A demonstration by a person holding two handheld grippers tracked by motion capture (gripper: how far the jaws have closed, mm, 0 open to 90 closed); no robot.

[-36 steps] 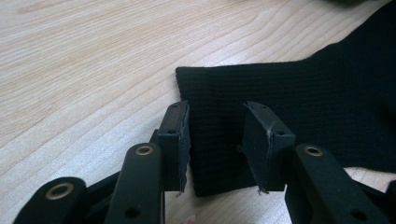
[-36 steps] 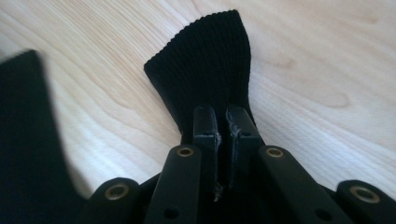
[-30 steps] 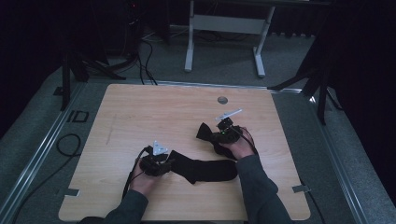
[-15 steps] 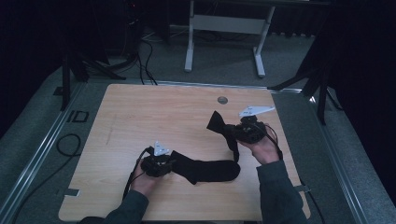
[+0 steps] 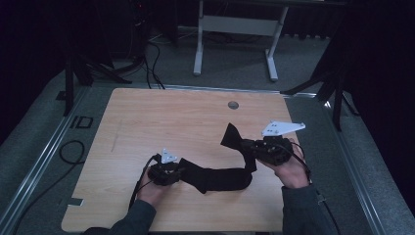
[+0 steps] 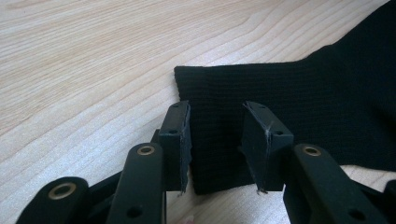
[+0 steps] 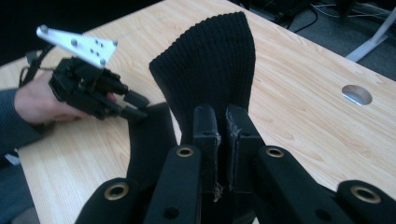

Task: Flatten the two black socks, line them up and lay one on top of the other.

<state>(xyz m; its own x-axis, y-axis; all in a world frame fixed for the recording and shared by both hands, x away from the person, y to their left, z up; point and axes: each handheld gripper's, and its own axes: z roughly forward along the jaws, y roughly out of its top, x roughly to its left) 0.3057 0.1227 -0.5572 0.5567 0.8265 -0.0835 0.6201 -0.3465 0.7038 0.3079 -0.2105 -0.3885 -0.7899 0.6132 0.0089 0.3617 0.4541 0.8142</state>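
Note:
A long black knitted cloth [image 5: 220, 176] lies across the front of the wooden table [image 5: 161, 117]. My left gripper [image 5: 180, 172] rests at the cloth's left end. In the left gripper view it [image 6: 215, 130] stands open, its jaws on either side of the flat cloth end [image 6: 289, 93]. My right gripper [image 5: 244, 147] is shut on the other end, held raised at the front right. In the right gripper view the ribbed end [image 7: 210, 65] sticks up beyond the closed right gripper [image 7: 222, 121], and the left gripper [image 7: 135, 107] shows farther off.
A round cable hole [image 5: 233, 105] is set in the table near its back edge. A white metal frame [image 5: 198, 49] stands on the floor behind. Cables [image 5: 68, 152] lie left of the table. Bare wood spreads over the back and left.
My right gripper has carried its end of the cloth to the right, drawing the cloth out longer. The left gripper has stayed in place.

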